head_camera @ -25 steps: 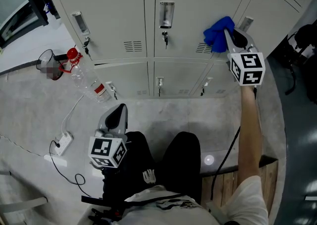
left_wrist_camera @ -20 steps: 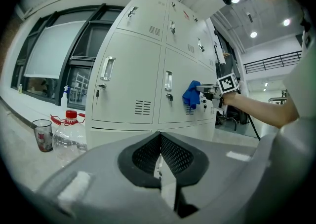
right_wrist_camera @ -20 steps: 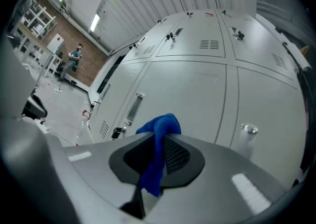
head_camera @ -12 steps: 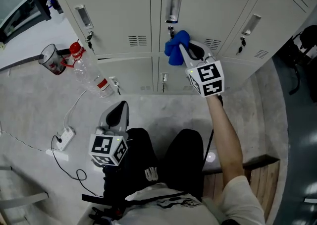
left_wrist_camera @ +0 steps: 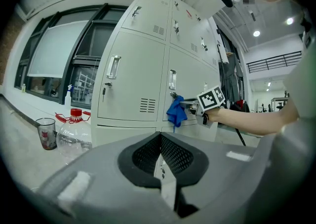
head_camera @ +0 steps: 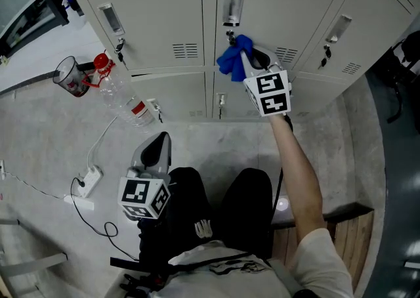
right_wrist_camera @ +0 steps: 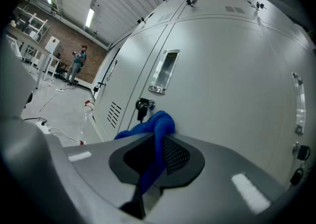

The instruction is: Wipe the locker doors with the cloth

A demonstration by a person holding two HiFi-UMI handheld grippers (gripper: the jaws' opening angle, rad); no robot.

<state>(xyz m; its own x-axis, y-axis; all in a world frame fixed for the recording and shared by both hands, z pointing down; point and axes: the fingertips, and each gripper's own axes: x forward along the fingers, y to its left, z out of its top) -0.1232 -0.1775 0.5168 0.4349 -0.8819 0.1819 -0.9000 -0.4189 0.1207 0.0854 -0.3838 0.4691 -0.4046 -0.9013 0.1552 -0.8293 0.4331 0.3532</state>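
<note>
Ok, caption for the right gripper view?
Right gripper holding a crumpled blue cloth at a pale grey metal locker door.

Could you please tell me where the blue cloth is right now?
Head view, upper centre: the blue cloth is clamped in the right gripper at the middle locker door, just below its key lock.

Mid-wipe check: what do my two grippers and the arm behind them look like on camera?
The left gripper and right gripper are alike, with light grey moulded bodies and jaws lined with black mesh-textured pads. Each carries a white cube printed with black square markers; the right one's is at. The right arm has a short white sleeve. No left sleeve shows.
</note>
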